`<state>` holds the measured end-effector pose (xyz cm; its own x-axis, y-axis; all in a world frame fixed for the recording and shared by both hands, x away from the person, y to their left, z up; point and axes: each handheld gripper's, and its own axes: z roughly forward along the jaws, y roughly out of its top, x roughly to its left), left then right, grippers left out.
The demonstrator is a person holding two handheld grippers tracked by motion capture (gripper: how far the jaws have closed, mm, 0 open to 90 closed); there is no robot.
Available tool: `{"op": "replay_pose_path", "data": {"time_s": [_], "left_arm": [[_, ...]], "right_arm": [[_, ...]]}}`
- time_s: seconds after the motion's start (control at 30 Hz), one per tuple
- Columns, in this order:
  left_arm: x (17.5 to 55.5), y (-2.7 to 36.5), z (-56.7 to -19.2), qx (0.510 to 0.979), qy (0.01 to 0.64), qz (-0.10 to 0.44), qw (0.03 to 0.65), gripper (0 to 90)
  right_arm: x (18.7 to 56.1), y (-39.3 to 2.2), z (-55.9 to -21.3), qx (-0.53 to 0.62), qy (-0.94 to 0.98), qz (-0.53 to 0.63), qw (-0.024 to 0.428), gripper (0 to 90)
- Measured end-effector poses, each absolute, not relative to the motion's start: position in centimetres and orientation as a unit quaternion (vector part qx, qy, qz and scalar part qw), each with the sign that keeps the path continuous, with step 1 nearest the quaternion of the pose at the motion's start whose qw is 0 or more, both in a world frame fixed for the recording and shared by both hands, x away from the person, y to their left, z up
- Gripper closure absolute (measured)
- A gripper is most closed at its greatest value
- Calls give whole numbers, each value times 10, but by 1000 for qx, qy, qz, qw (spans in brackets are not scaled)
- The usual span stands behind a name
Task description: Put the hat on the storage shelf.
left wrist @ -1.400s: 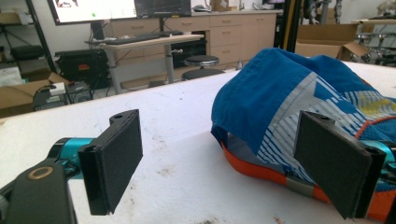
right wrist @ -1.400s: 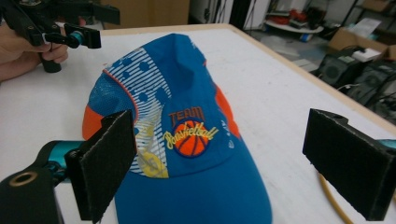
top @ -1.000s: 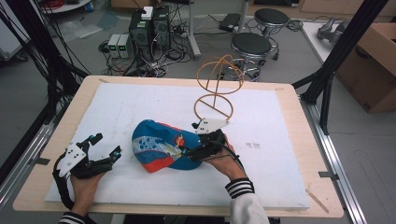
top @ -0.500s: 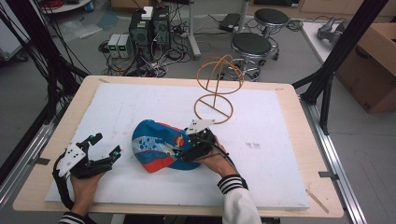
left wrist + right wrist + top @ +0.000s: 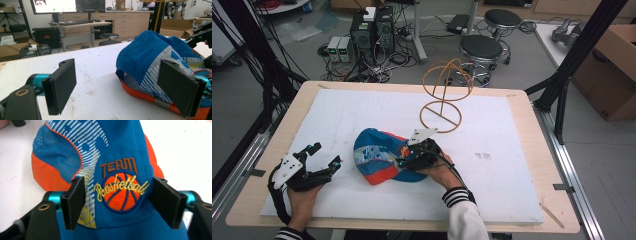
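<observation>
While the cap lies near the front edge of the table, both grippers are down at its level.

Cap: the blue and orange cap [image 5: 379, 157] rests on the white board [image 5: 362, 112] that covers the table [image 5: 532, 150], nearer the front edge than the back and a little left of the middle; its front panel carries an orange basketball badge [image 5: 121, 193].

Right gripper: the right gripper [image 5: 404, 162] sits at the right side of the cap, and its jaws have just been closing; in the right gripper view the cap's front panel lies between the two pads [image 5: 76, 202], one at each side of the badge, the cloth bulging up between them, though a firm clamp cannot be told.

Left gripper: the left gripper [image 5: 324, 157] rests on the board near the front left corner, just left of the cap and apart from it; its jaws stand wide apart with only bare board between them.

Wire stand: a copper-coloured wire stand [image 5: 444, 100] rises behind the cap, towards the back edge, well apart from both grippers.
</observation>
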<state>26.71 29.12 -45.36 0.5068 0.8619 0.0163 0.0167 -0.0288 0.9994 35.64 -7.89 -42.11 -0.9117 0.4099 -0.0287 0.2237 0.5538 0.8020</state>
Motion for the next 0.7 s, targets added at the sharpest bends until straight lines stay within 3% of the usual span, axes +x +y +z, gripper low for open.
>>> {"op": "replay_pose_path", "data": {"time_s": [0.1, 0.23, 0.3, 0.4, 0.7], "left_arm": [[267, 291, -454, 624, 352, 350, 603, 162], [267, 291, -454, 624, 352, 349, 604, 162], [267, 291, -454, 624, 352, 349, 604, 162], [267, 291, -454, 624, 352, 350, 604, 162], [267, 291, -454, 624, 352, 350, 604, 163]], "right_arm": [[357, -81, -421, 178, 878, 431, 111, 427], [357, -82, -422, 180, 878, 429, 110, 491], [357, -84, -419, 182, 875, 436, 105, 593], [357, -84, -419, 184, 878, 429, 105, 657], [356, -86, -418, 213, 871, 431, 107, 777]]}}
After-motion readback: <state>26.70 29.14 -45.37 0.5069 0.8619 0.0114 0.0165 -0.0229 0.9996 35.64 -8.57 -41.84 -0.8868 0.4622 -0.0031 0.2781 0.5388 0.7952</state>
